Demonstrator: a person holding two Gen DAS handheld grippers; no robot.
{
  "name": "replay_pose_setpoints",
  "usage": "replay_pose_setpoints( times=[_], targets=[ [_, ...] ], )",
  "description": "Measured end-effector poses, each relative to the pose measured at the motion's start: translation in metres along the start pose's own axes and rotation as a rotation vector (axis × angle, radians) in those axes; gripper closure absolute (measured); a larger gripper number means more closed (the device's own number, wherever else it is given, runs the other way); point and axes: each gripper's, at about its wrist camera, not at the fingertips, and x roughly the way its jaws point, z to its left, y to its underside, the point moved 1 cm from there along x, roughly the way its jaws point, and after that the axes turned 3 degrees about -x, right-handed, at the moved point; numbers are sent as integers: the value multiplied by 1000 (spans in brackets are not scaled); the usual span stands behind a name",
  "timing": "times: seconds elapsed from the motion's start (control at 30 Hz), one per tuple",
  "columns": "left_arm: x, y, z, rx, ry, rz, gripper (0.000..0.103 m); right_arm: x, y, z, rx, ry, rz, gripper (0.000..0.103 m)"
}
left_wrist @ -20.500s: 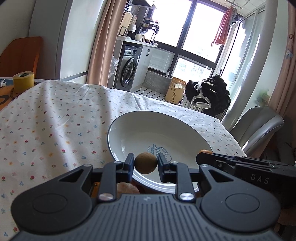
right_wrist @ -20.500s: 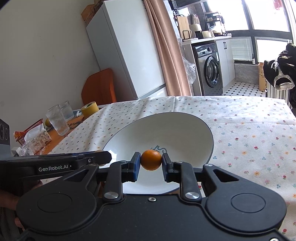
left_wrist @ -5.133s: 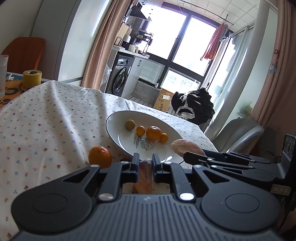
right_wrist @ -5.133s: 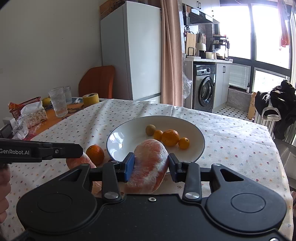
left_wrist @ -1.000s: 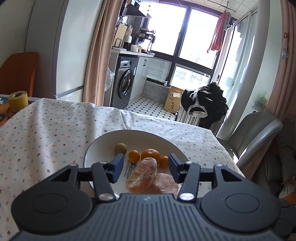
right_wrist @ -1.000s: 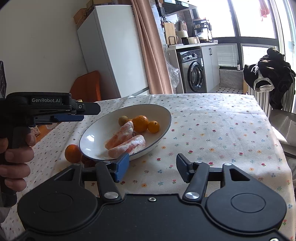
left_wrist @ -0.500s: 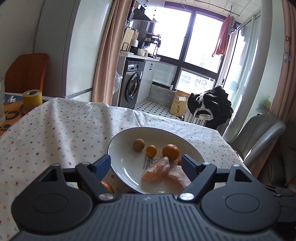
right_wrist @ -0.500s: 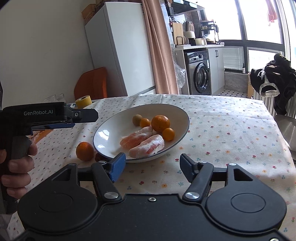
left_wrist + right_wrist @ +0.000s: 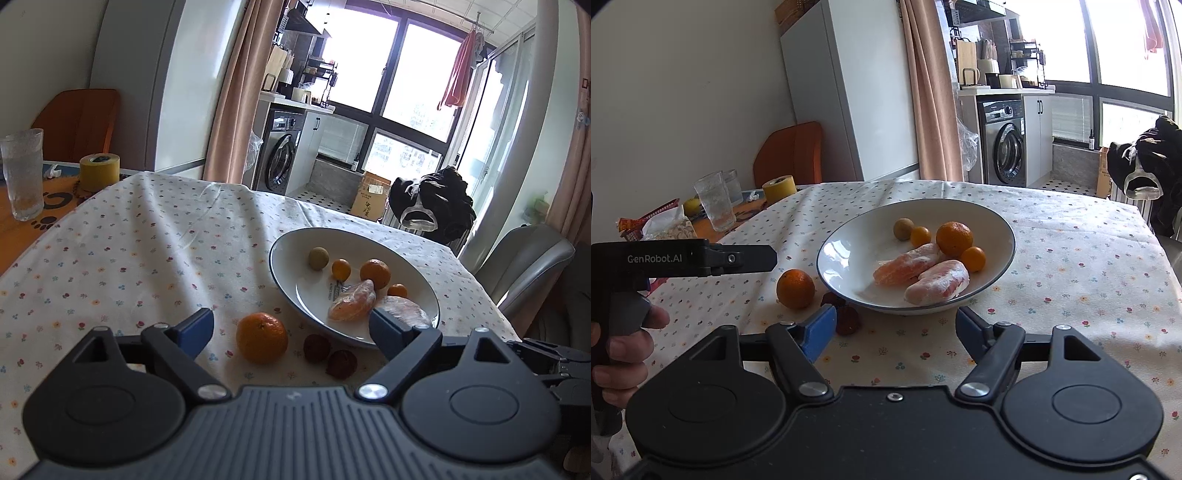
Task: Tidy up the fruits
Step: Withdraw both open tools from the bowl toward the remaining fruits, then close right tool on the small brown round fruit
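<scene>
A white bowl (image 9: pixel 291 273) (image 9: pixel 849 254) on the flowered tablecloth holds a brown round fruit (image 9: pixel 903 228), three oranges of mixed size and two wrapped pomelo pieces (image 9: pixel 938 281). On the cloth, left of the bowl, lie an orange (image 9: pixel 261 337) (image 9: pixel 795 283) and two dark red lychees (image 9: pixel 317 347) (image 9: pixel 848 319). My left gripper (image 9: pixel 291 332) is open and empty, just short of the loose orange and lychees. My right gripper (image 9: pixel 895 330) is open and empty too, in front of the bowl's near rim. The left gripper's body (image 9: pixel 683 258), held by a hand, appears in the right wrist view.
Past the cloth's left edge stand drinking glasses (image 9: pixel 714 205), a yellow tape roll (image 9: pixel 99 172) (image 9: pixel 779 187), snack packets and an orange chair. A grey chair (image 9: pixel 517 266) sits at the table's far right. A washing machine and windows lie beyond.
Both grippers have drawn back from the bowl and opened wider. The left one shifted left, so the loose orange and lychees now lie between its fingers' line of sight.
</scene>
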Motion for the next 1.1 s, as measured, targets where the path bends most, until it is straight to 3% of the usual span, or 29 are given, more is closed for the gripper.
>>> replay_pose_setpoints(
  times=[0.7, 1.1],
  targets=[
    [-39, 16, 49, 21, 20, 16, 12, 3, 13, 40, -29, -3, 64, 29],
    [-48, 32, 66, 48, -31, 33, 12, 6, 18, 79, -105, -70, 108, 30]
  ],
)
